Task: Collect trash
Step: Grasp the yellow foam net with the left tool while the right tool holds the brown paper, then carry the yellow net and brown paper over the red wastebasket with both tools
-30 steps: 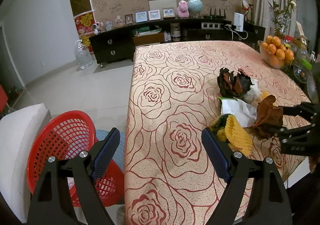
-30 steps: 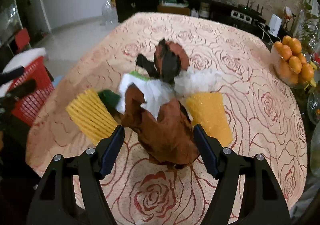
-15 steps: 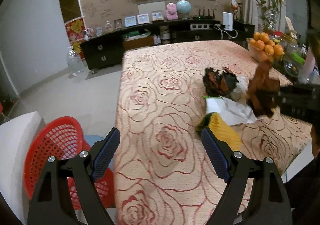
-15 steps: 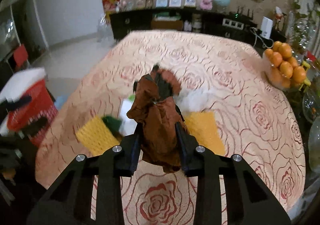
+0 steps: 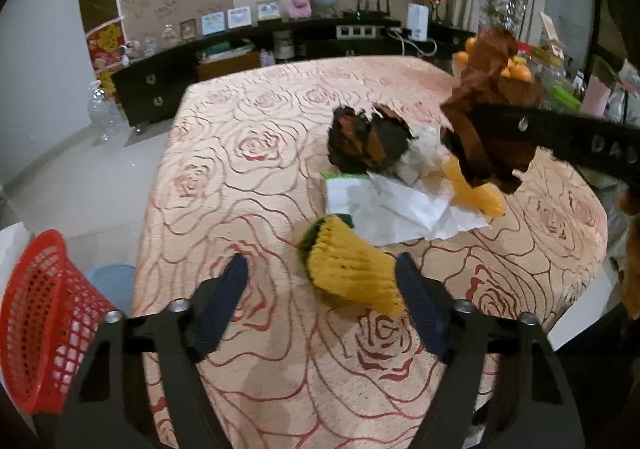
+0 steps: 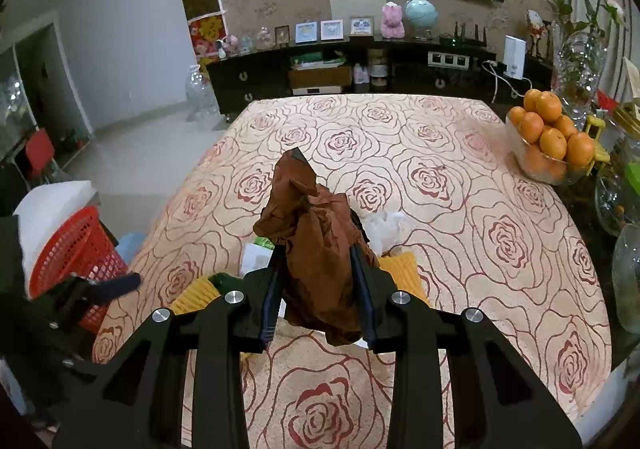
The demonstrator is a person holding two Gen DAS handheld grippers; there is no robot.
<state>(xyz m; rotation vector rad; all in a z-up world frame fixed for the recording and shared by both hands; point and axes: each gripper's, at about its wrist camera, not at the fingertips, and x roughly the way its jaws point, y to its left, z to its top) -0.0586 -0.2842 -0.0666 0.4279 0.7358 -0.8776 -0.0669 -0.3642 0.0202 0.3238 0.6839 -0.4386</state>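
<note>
My right gripper is shut on a crumpled brown paper and holds it above the rose-patterned table. The left wrist view shows that paper hanging over the trash pile. My left gripper is low over the table with its jaws closing. A yellow foam net with a green end lies between them, and the left pad stands clear of it. Behind the net lie a white paper, a dark crumpled wrapper, a white tissue and an orange foam piece.
A red mesh basket stands on the floor beside the table's left edge, against a white seat. A bowl of oranges and glass vases crowd the table's right side. A dark sideboard runs along the far wall.
My right gripper shut on the brown paper and lifted it off the pile. My left gripper moved forward and down to the yellow foam net, and its jaws narrowed.
</note>
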